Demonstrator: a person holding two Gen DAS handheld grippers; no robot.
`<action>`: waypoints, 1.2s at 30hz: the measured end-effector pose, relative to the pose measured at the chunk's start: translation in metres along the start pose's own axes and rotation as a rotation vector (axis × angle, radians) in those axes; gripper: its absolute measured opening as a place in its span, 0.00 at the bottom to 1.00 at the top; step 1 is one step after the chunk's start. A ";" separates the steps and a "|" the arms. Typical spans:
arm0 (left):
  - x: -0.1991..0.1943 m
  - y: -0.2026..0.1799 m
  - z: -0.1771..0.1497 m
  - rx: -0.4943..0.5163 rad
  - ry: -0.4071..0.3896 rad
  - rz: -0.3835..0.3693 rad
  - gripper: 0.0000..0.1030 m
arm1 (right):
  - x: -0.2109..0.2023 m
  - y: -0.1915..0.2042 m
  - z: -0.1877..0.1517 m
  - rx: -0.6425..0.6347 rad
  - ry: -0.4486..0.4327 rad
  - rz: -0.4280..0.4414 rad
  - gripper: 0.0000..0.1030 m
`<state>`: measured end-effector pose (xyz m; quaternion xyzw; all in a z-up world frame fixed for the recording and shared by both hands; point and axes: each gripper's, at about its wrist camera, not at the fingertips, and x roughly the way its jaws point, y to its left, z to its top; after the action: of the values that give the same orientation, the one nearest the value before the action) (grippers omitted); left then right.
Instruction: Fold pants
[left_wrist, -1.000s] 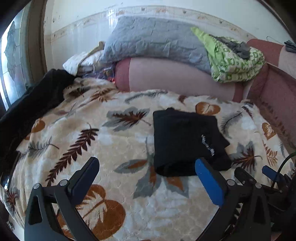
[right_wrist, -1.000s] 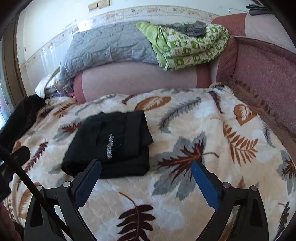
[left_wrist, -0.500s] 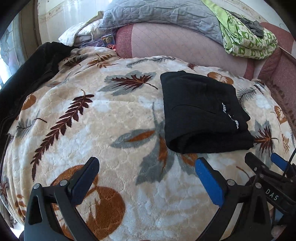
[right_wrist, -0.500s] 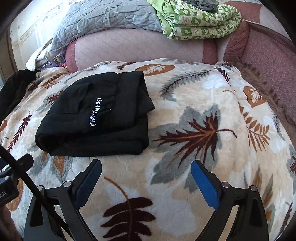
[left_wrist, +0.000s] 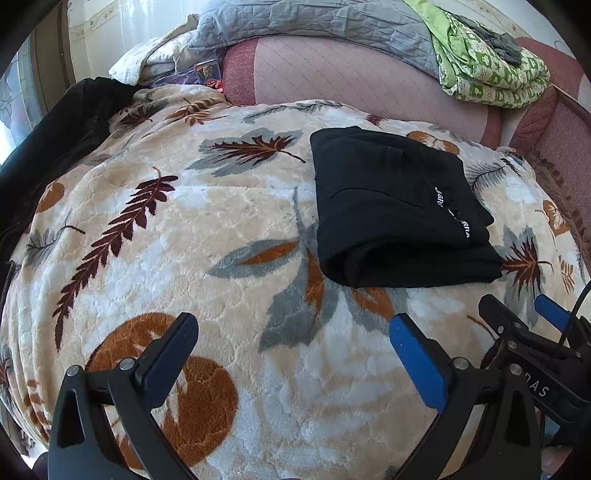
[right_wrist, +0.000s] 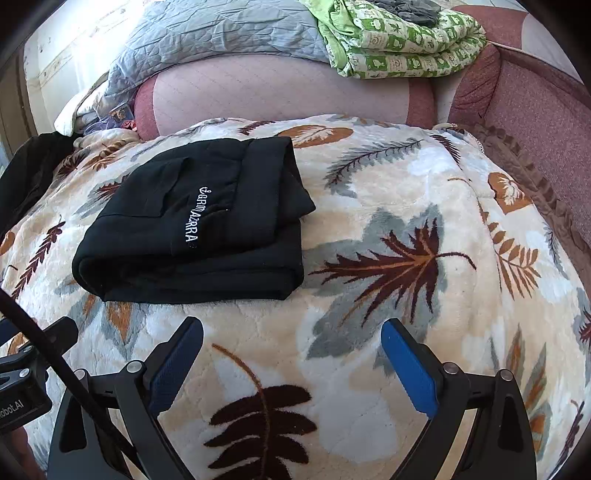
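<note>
Ahead of your left gripper (left_wrist: 293, 345), jaws wide apart and empty, the folded pants (left_wrist: 397, 210) lie on the leaf-print blanket (left_wrist: 207, 221); a careless nudge could spill the stack. From your right gripper (right_wrist: 291, 350), equally spread, the layers look loose, so snagging the top flap would undo the fold.

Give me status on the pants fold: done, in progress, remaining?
Done, by the look of it: the black pants lie as a compact layered rectangle on the leaf-print blanket, white lettering on top. In hand: nothing. The left claw and right claw are both open and empty, short of the bundle. Left: at most squaring the slightly uneven right-hand edges.
</note>
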<state>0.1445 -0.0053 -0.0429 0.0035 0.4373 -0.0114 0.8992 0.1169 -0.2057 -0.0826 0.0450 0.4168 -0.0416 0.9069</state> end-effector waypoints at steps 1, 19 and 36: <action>0.001 0.000 0.000 0.001 0.002 0.001 1.00 | 0.000 0.000 0.000 0.000 0.002 0.001 0.96; 0.007 -0.001 -0.002 0.000 0.028 -0.004 1.00 | 0.003 0.001 -0.001 0.000 0.010 0.008 0.96; 0.013 -0.001 -0.005 -0.009 0.063 -0.029 1.00 | 0.004 0.002 -0.001 -0.001 0.013 0.009 0.96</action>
<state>0.1484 -0.0065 -0.0558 -0.0067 0.4653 -0.0224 0.8849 0.1187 -0.2040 -0.0858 0.0465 0.4223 -0.0370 0.9045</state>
